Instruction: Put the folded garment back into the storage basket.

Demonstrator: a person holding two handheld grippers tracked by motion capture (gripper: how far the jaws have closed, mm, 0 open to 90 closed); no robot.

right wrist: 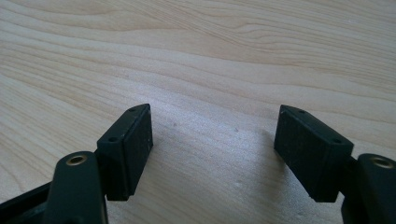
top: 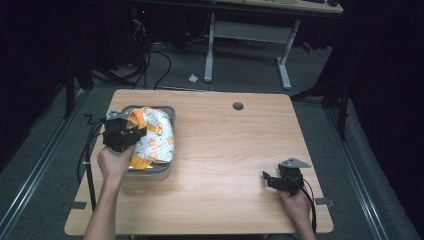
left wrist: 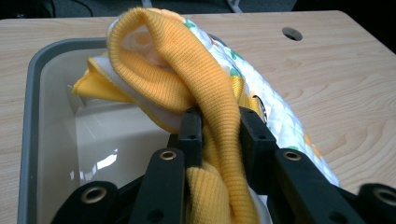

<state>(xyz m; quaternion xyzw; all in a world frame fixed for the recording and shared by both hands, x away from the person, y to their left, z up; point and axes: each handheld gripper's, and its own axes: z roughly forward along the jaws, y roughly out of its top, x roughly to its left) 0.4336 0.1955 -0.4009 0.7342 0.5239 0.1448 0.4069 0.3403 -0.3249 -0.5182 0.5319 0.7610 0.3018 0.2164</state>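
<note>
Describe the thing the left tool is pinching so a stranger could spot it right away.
On the wooden table, look to the grey bin near its left edge. Bundled in it lies a white printed cloth; the left tool grips its yellow ribbed knit band, the sole plain yellow fabric there.

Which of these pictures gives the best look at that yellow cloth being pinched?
The left gripper view: the yellow cloth sits close up, its ribbed knit squeezed between the left tongs over the grey tub. The high view shows it small, as part of a patterned bundle in the tub. The right gripper view looks at bare table.
</note>
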